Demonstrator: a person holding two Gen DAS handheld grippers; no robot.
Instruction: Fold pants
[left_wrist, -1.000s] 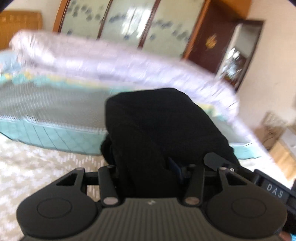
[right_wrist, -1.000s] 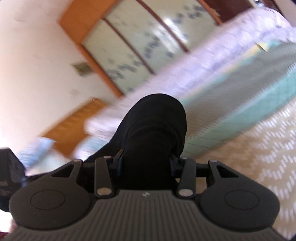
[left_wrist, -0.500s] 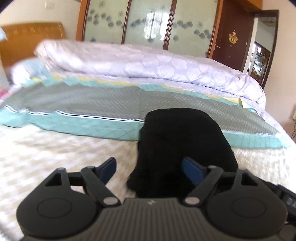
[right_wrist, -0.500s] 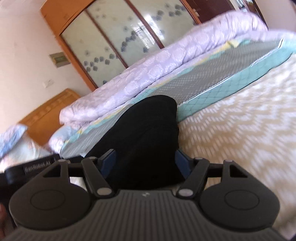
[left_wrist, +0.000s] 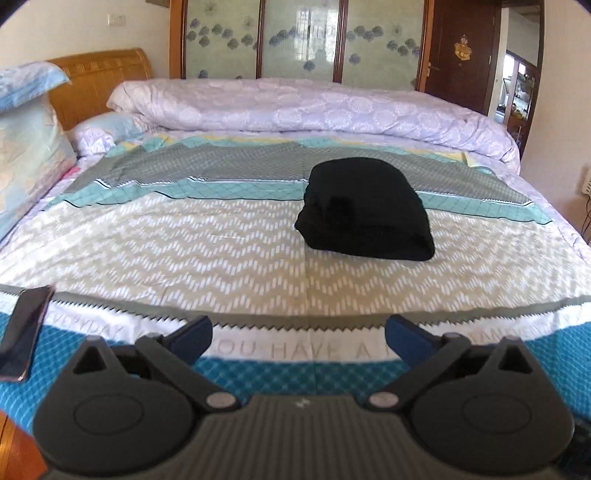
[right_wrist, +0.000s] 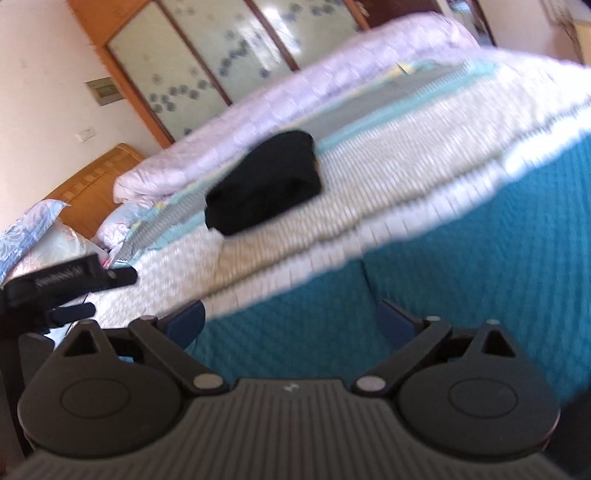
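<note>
Pants (left_wrist: 364, 208) (folded bundle) on bed (left_wrist: 184, 236)

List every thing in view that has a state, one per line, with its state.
Black pants: folded into a compact bundle, lying free on the bed.
Left gripper: open, nothing between its fingers.
Right gripper: open, empty.
Lilac quilt: rolled up along the far side.
Phone: lying flat near the bed's edge.

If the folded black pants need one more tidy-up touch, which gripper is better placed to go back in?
Left, probably. The left gripper faces the black pants nearly square-on with open fingers. The right gripper, also open, sees them off to its left at a slant.
</note>
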